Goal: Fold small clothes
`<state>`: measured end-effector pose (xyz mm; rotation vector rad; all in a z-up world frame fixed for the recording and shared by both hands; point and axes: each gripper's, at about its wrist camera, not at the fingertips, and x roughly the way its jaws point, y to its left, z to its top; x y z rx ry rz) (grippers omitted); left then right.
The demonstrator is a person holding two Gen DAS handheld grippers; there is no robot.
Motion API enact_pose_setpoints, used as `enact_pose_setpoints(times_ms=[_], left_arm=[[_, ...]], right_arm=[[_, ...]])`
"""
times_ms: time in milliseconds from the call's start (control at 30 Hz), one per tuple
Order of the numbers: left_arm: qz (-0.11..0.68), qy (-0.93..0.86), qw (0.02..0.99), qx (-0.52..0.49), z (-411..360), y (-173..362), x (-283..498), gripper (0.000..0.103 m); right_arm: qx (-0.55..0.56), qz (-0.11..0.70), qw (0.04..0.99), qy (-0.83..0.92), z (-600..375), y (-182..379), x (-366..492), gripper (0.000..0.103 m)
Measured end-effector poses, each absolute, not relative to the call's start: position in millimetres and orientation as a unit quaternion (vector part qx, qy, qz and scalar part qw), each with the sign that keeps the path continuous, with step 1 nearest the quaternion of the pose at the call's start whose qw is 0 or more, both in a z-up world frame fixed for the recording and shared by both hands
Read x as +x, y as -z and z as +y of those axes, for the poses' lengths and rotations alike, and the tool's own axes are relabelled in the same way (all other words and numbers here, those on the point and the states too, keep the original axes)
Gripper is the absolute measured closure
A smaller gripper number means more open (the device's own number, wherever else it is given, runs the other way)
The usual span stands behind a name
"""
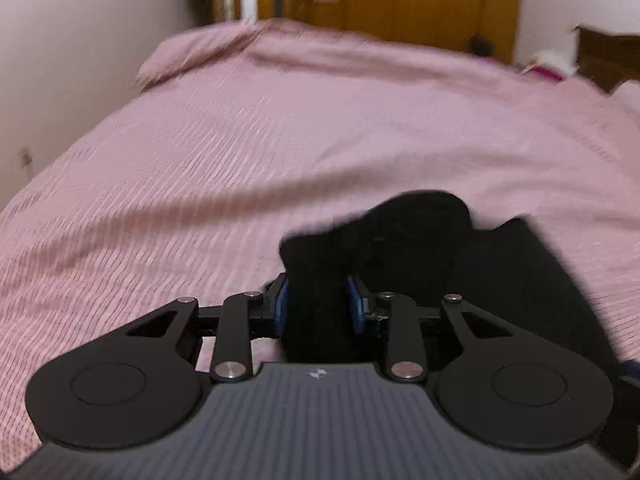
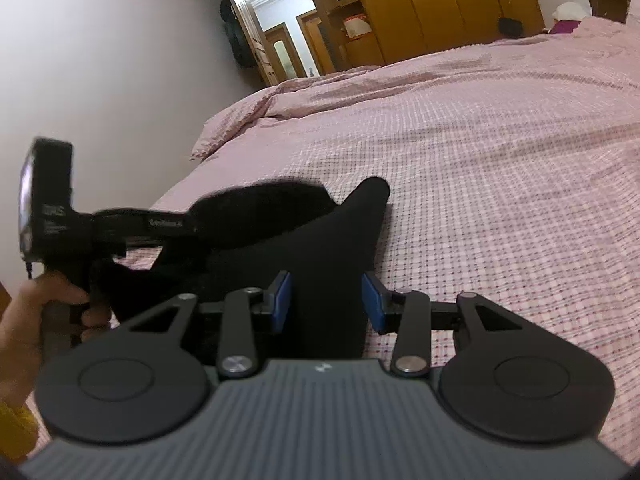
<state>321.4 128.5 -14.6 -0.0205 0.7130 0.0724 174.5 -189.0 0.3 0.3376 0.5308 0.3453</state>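
Observation:
A small black garment (image 1: 460, 264) lies on the pink checked bedspread (image 1: 280, 140). My left gripper (image 1: 320, 300) is shut on a bunched part of it, black cloth filling the gap between the blue pads. In the right wrist view the same garment (image 2: 320, 248) stretches from the left gripper body (image 2: 80, 220) to my right gripper (image 2: 326, 304). The right jaws stand partly open with a strip of the cloth running between the blue pads (image 2: 374, 300), a gap showing on the right side.
The bed (image 2: 500, 160) runs away to a wooden wardrobe (image 2: 440, 4) and an open doorway (image 2: 280, 20). A white wall (image 1: 60, 80) borders the bed's left side. A headboard and small items (image 1: 548, 64) sit at the far right.

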Motion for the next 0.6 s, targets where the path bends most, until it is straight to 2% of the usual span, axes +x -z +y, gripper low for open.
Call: enact_pose_setpoints(times_ms=[100, 267, 467, 600], left_arm=[[0.36, -0.06, 0.931, 0.01, 135.2, 24.7, 321.1, 0.066], [0.353, -0.046, 0.934, 0.007, 138.9, 5.2, 300.2, 0.064], [0.333, 0.019, 0.94, -0.072, 150.4, -31.6, 246.2, 0.048], [0.328, 0.046, 0.939, -0.092, 145.4, -39.5, 220.3, 0.044]], right_arm=[[0.171, 0.266, 0.932, -0.176, -184.9, 5.9, 175.4, 0.061], [0.162, 0.265, 0.934, -0.175, -181.8, 2.6, 172.5, 0.058], [0.163, 0.264, 0.935, -0.172, -180.8, -3.3, 164.8, 0.058], [0.163, 0.264, 0.935, -0.171, -180.5, -4.9, 164.7, 0.058]])
